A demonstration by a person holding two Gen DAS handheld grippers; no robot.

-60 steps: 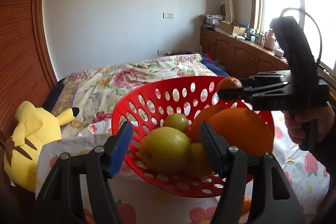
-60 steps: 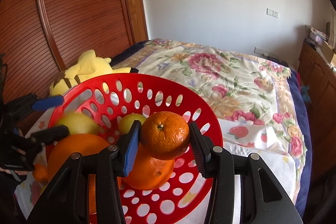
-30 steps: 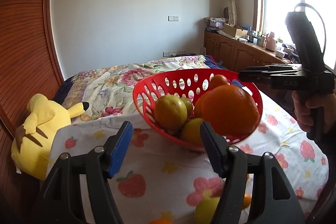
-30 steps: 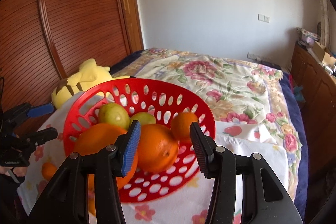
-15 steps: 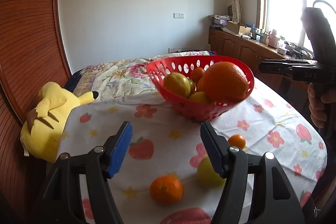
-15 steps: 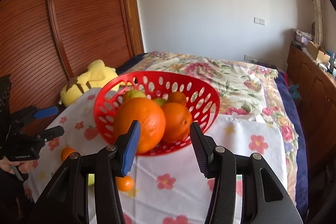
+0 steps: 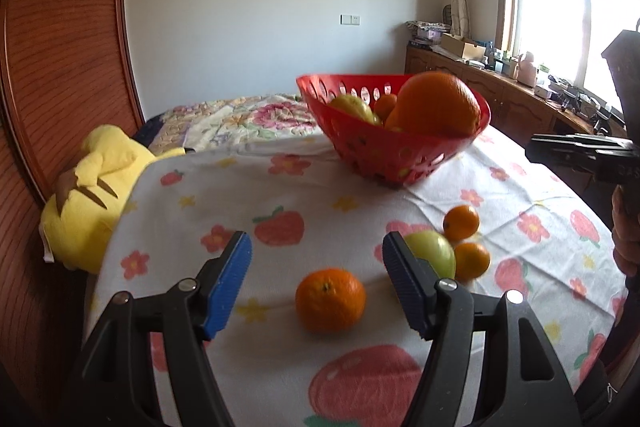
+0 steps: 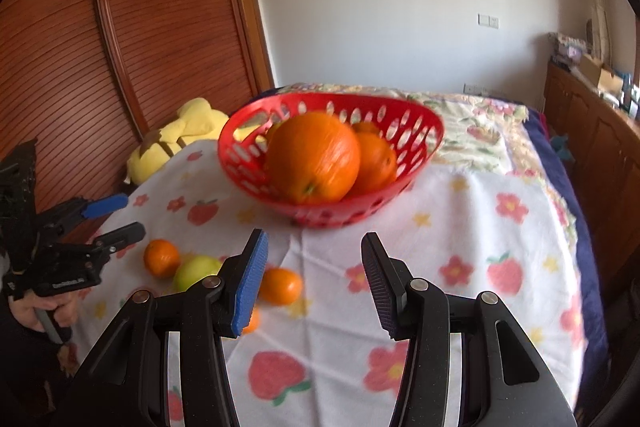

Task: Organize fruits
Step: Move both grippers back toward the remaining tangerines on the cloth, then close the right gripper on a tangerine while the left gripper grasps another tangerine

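A red perforated basket stands on the flowered cloth, holding a big orange, smaller oranges and yellow-green fruit. On the cloth lie an orange, a green apple and two small tangerines. My left gripper is open and empty, just above the near orange; it also shows in the right wrist view. My right gripper is open and empty, back from the basket, with a tangerine and the apple to its left.
A yellow plush toy lies at the cloth's left edge against a wooden sliding door. A floral bedspread lies beyond the basket. Wooden cabinets line the right wall under a window.
The right gripper let go of a small orange into the basket. Both grippers have pulled back from the basket; the left one now hovers over loose fruit on the cloth.
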